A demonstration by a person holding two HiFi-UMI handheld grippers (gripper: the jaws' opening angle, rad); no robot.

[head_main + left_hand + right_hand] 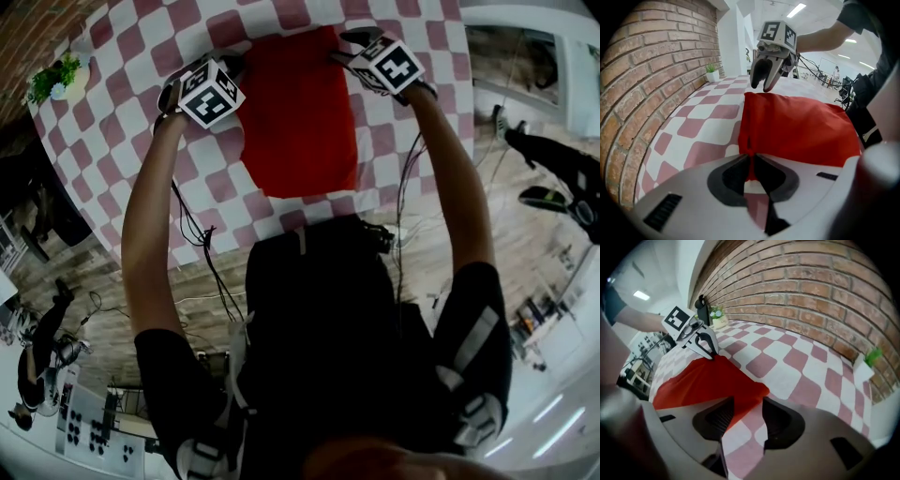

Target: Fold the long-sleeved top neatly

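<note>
The red long-sleeved top [300,112] lies folded into a flat rectangle on the red-and-white checked table [131,131]. My left gripper [232,66] stands at the top's far left corner. In the left gripper view it [751,163] is shut on a pinch of the red cloth [797,126]. My right gripper [345,49] is at the far right corner. In the right gripper view its jaws [745,413] stand wide apart, with the cloth's corner [740,390] lying loose between them. Each gripper shows in the other's view: the right [765,86], the left [711,355].
A brick wall [651,70] runs along the table's far side. A small potted plant [56,80] stands at the table's left end, and another plant [868,363] sits by the wall. Cables [202,244] hang off the near edge. A person [553,178] stands at the right.
</note>
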